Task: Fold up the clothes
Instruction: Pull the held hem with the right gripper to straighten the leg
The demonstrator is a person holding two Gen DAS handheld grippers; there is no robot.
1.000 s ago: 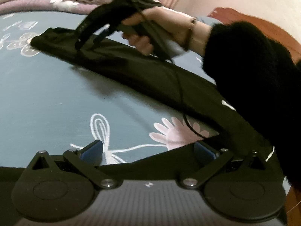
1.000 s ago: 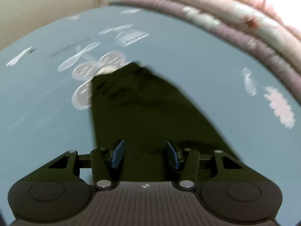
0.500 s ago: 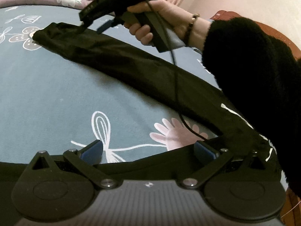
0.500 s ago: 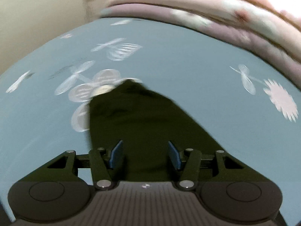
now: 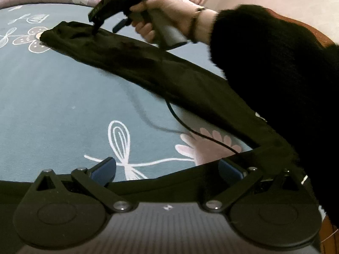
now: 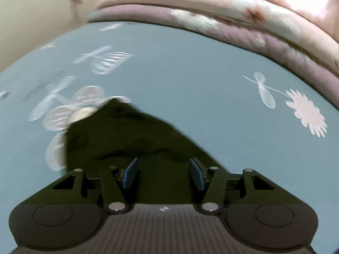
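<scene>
Since the earlier frame, right gripper has lifted slightly above the black garment, jaws open, nothing pinched. Garment lies stretched across the blue bedsheet. Left gripper jaws wide open over garment's near edge.

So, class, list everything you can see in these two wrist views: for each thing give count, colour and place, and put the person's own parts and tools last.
Garment: one, black, long, stretched across the bedsheet.
Bedsheet: one, blue-grey with white and pink flower prints, under the garment.
Quilt: one, pink and mauve, folded along the far edge.
Cable: one, black, trailing over the sheet.
Sleeve: one, black, fuzzy, on the right arm.
Hand: one, holding the right gripper's handle.
Left gripper: one, black with blue pads, open, over the garment's near edge.
Right gripper: one, same colours, open, over the garment's far end.
</scene>
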